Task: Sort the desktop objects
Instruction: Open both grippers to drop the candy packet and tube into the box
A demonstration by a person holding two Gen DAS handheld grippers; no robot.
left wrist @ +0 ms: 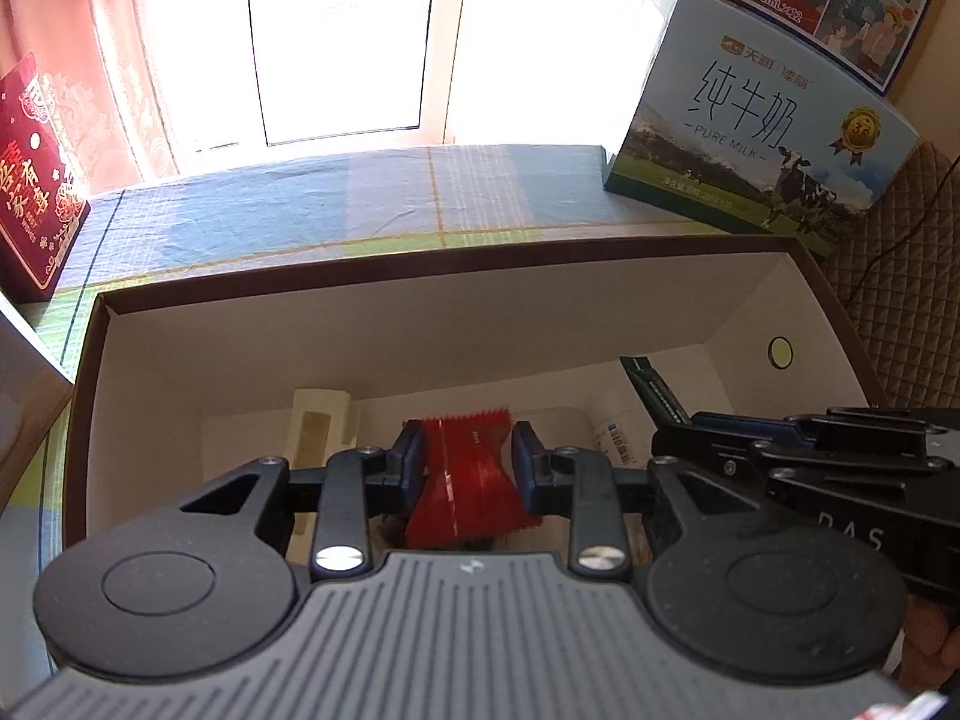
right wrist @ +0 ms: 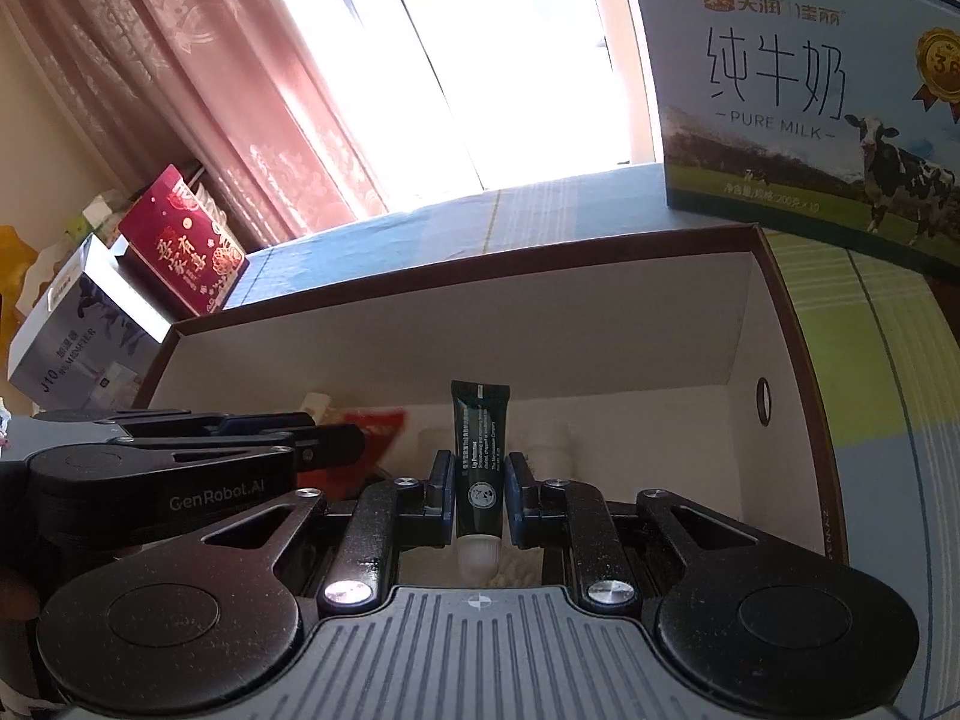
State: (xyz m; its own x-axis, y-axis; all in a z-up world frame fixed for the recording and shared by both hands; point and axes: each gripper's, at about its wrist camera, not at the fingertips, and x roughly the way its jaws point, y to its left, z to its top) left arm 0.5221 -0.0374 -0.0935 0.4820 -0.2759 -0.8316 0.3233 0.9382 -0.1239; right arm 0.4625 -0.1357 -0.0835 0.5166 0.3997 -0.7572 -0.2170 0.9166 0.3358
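Desktop objects are in both tools: the left hand-held gripper [left wrist: 469, 463], at the centre of the left wrist view, has its two blue pads pressed against the sides of a red foil sachet [left wrist: 465, 480], which stands between them over the inside of the open box [left wrist: 384, 330]. The right hand-held gripper [right wrist: 477, 495], at the centre of the right wrist view, is clamped on a dark green tube [right wrist: 478, 456], held upright with its white cap pointing down toward the camera and its crimped end up.

Both tools hang over the same white-lined, brown-edged box. In the left wrist view the right tool enters from the lower right, its tube showing just above it; in the right wrist view the left tool enters from the lower left, with the red sachet just past it. A cream-coloured carton [left wrist: 318, 420] lies on the box floor left of the sachet, and a small white item [left wrist: 615, 435] lies to its right.

Beyond the box, a plaid cloth covers the bench [left wrist: 360, 204]. A milk carton case [left wrist: 762, 144] stands at upper right, a red gift box [left wrist: 36, 180] at far left, and a pink curtain [right wrist: 198, 78] hangs beside the bright window [left wrist: 342, 42].
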